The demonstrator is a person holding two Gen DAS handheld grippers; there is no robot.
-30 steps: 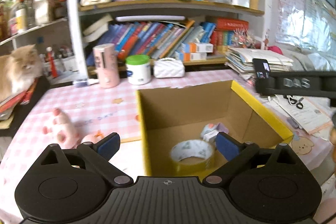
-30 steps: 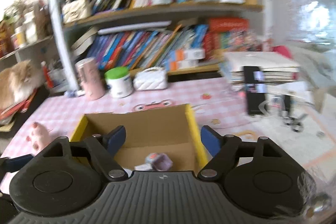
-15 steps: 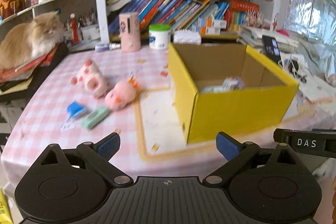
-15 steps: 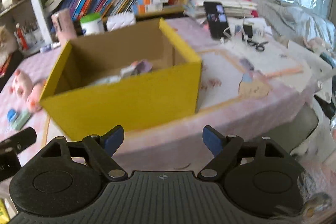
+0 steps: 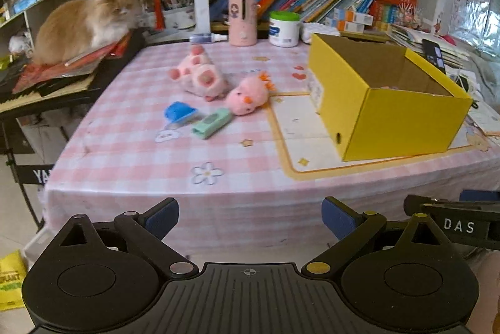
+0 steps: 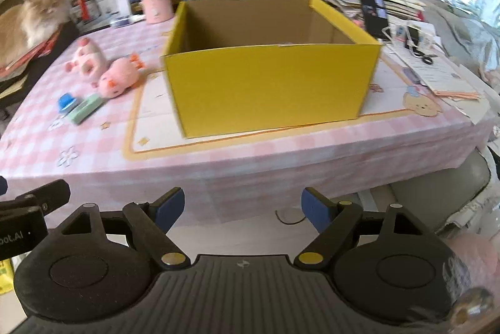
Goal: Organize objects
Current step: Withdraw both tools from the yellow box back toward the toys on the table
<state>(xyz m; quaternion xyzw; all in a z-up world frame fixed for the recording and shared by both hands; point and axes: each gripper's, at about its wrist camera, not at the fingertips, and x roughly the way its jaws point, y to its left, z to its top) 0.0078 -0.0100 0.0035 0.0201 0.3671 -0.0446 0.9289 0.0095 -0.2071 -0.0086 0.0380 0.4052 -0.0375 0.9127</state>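
We are holding the left gripper [image 5: 250, 216] and right gripper [image 6: 243, 209] open and empty off the table edge. The toys are lying loose beside the yellow box [image 5: 403, 118], probably awaiting collection.

An open yellow box [image 5: 403, 121] stood upright on the table. Left of it lay two pink plush toys [image 5: 200, 77] [image 5: 247, 96], touching, then a blue item [image 5: 179, 112] and green case [image 5: 211, 123].
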